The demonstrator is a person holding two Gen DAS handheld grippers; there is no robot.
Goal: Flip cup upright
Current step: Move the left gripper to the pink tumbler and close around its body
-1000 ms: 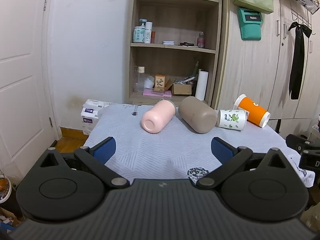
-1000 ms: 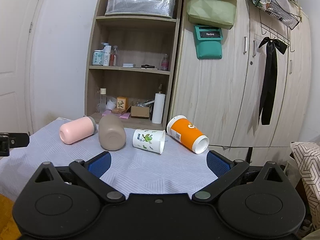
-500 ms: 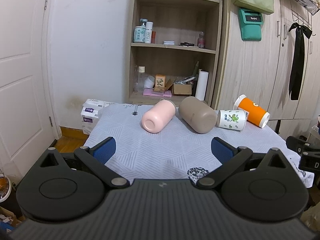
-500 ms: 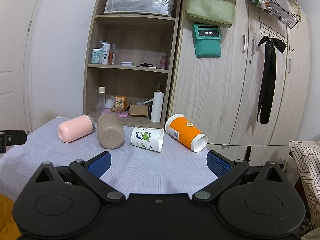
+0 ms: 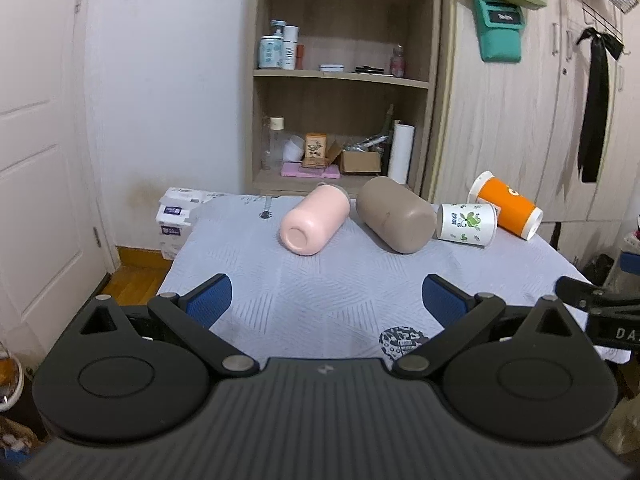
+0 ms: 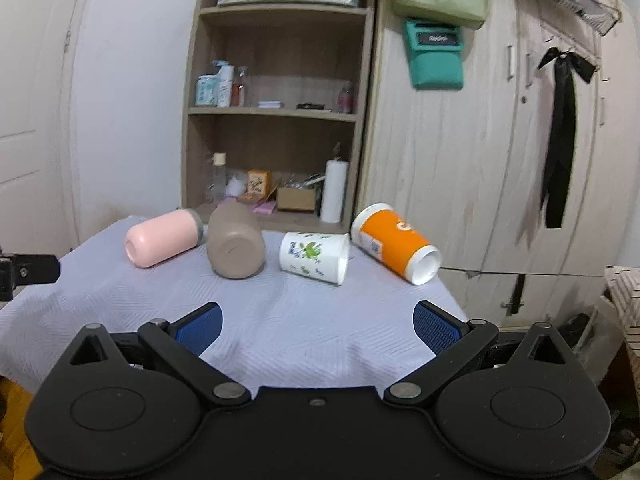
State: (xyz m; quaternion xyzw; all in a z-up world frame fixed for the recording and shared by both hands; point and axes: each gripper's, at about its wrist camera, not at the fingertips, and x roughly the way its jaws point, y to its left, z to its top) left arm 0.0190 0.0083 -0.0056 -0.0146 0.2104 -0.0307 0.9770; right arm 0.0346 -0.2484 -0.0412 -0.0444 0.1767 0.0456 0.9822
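Note:
Several cups lie on their sides in a row at the far side of the cloth-covered table (image 5: 340,292): a pink cup (image 5: 314,218) (image 6: 162,237), a taupe cup (image 5: 396,214) (image 6: 236,240), a white cup with green print (image 5: 466,224) (image 6: 316,258), and an orange cup (image 5: 506,206) (image 6: 394,244). My left gripper (image 5: 326,300) is open and empty over the near table edge, well short of the cups. My right gripper (image 6: 318,328) is open and empty, nearer the white and orange cups.
A wooden shelf unit (image 5: 344,80) with bottles and boxes stands behind the table, wardrobe doors (image 6: 500,140) to its right. Boxes (image 5: 176,220) sit on the floor left of the table. The other gripper's tip shows at the right edge (image 5: 592,304).
The right gripper has moved forward toward the cups, which look larger. The left gripper has barely moved; the right gripper's tip has advanced in its view.

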